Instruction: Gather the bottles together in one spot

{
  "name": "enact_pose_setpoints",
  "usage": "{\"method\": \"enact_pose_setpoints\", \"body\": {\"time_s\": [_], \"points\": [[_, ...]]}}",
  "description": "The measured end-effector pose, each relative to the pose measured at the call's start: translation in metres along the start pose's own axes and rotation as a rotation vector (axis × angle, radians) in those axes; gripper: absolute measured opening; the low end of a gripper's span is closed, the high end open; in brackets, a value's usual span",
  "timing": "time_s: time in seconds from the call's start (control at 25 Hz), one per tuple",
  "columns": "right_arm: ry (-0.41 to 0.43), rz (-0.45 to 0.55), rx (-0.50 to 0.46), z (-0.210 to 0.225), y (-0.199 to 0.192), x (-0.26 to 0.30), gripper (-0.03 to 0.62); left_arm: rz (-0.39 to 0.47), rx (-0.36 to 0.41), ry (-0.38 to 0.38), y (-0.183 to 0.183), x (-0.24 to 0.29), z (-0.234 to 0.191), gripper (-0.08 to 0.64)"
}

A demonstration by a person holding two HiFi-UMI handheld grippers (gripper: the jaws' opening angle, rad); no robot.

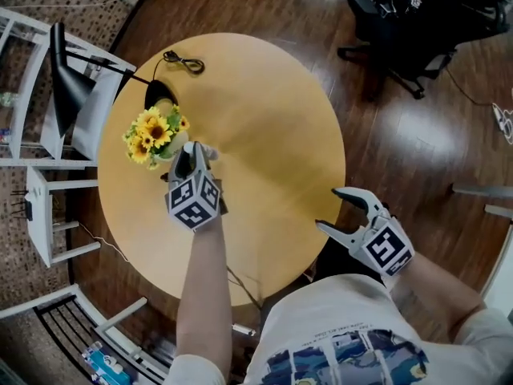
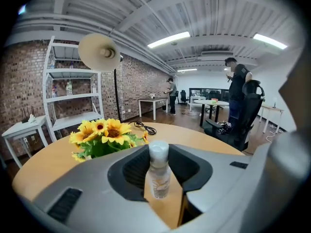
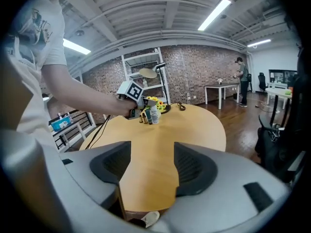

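Observation:
A small clear bottle [image 2: 158, 171] with a white cap stands upright between the jaws of my left gripper [image 2: 160, 181], which is shut on it. In the head view this gripper [image 1: 191, 163] sits over the table's left half, right beside the sunflowers [image 1: 152, 135]; the bottle [image 1: 205, 151] peeks out at its tip. In the right gripper view the same bottle [image 3: 154, 114] has two small darker things [image 3: 145, 117] close beside it; they are too small to tell apart. My right gripper [image 1: 329, 208] hangs open and empty at the table's near right edge [image 3: 148, 171].
The round wooden table [image 1: 272, 103] also carries a black lamp [image 1: 68, 79] and a coiled cable [image 1: 184, 61] at the far left. White shelving [image 1: 24, 95] stands left of the table, and a black office chair [image 1: 401, 22] stands beyond it on the wood floor.

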State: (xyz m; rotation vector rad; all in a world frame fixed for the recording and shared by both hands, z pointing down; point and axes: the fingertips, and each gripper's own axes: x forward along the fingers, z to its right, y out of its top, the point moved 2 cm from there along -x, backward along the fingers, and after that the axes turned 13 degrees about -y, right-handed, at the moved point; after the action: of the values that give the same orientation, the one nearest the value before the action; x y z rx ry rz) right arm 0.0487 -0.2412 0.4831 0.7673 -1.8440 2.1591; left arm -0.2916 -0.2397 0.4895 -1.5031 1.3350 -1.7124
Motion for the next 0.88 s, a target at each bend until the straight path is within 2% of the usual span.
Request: {"method": "enact_pose_setpoints", "body": {"time_s": [0.2,0.36,0.88], "points": [[-0.023,-0.057,0.063,0.011,-0.019,-0.008,0.302,0.003,-0.009,0.028,-0.011,0.019,-0.010,0.120],[-0.020,-0.090,0.069,0.011,-0.026,-0.006,0.302,0.018,-0.006,0.030,-0.016,0.026,-0.014,0.120],[-0.007,-0.097,0.078,0.007,-0.029,0.007,0.302,0.026,0.074,0.041,-0.021,0.023,-0.016,0.140]]}}
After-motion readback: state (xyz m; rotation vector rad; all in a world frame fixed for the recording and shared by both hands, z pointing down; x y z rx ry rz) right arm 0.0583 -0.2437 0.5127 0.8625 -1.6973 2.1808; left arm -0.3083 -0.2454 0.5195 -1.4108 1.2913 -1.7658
